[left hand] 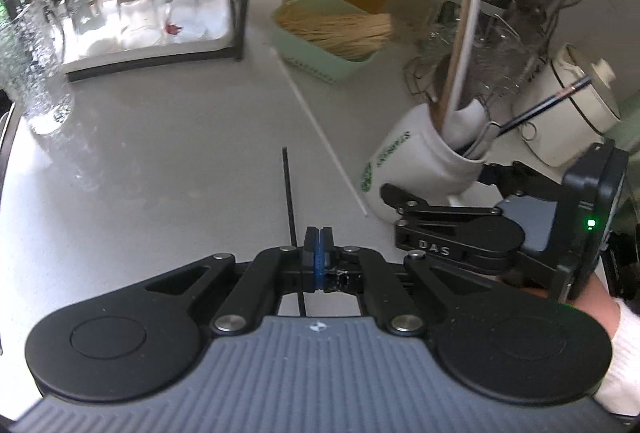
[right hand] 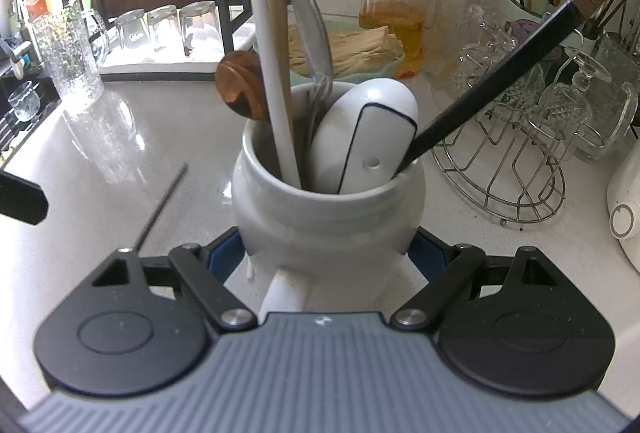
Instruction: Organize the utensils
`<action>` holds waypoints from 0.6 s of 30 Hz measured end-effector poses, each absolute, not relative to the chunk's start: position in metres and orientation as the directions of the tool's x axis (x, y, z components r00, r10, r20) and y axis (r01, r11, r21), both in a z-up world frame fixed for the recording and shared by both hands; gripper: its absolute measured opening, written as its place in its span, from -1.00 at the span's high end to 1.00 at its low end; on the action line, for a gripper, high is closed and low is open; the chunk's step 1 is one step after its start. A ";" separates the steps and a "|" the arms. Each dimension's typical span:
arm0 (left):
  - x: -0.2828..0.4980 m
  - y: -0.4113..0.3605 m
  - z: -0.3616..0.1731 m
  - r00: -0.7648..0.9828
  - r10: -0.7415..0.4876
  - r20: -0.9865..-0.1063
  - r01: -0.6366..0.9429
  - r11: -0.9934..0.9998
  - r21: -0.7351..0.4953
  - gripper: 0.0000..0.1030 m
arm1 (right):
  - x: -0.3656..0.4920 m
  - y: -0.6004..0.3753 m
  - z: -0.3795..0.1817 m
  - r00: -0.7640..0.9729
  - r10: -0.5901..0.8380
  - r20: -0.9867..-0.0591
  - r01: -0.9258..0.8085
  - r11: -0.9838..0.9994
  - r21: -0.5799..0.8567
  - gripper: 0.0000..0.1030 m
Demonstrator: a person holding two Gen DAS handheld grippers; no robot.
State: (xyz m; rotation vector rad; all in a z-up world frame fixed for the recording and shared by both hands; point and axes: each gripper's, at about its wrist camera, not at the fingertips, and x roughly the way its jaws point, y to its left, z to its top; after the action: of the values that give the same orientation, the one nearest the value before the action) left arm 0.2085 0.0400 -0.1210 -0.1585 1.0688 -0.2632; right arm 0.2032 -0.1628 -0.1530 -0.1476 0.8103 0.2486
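Utensils stand bundled in a white, round-bellied ceramic jar (right hand: 320,217), mouth up, with its stubby handle turned toward the right wrist camera. The jar sits on the pale grey speckled countertop (left hand: 160,153), just beside a round wire rack (right hand: 512,173) loaded with clear glassware. Inside it, a long white chopstick (right hand: 272,73) and a pale wooden stick (right hand: 276,13) rise almost vertically, leaning slightly to the left. A steel spoon (right hand: 312,25) and a brown wooden spoon (right hand: 240,89) stand bowl-up. A white ceramic soup spoon (right hand: 372,121) with a dark rim line stands handle-up. A black chopstick with a copper band (right hand: 500,73) slants steeply up to the right. The right gripper (right hand: 324,253) holds its fingers wide apart around the jar's belly, with a blue pad pressed against each side. Two utensils lie loose and flat on the counter to the jar's left. A thin black chopstick (left hand: 289,193) has its long axis running nearly straight away from the left wrist camera, its near end passing under the left gripper (left hand: 319,249). A thin white chopstick (left hand: 320,129) runs diagonally from a mint-green plastic basket (left hand: 320,61) down toward the jar's base. The left gripper's fingers are pressed fully together, blue pads touching. Nothing is visible between them, and the black chopstick passes just to their left, outside the pads.
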 end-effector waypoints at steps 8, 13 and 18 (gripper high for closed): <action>0.226 0.053 -0.155 0.363 -0.339 -0.868 0.116 0.941 -0.318 1.00 | 0.202 -0.163 -0.153 0.666 0.158 -0.729 -0.265 0.964 -0.033 -0.74; 0.226 0.050 -0.184 0.285 -0.313 -0.906 0.113 0.949 -0.293 0.90 | 0.202 -0.163 -0.153 0.666 0.157 -0.729 -0.265 0.964 -0.034 -0.75; 0.218 0.043 -0.207 0.234 -0.308 -0.922 0.121 0.950 -0.286 0.77 | 0.202 -0.163 -0.152 0.660 0.159 -0.734 -0.268 0.963 -0.033 -0.74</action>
State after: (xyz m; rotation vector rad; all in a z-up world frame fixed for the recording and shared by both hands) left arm 0.2178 0.0430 -0.2066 -0.1671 1.3034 -0.2961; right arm 0.2023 -0.1633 -0.1523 -0.1429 0.8152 0.2422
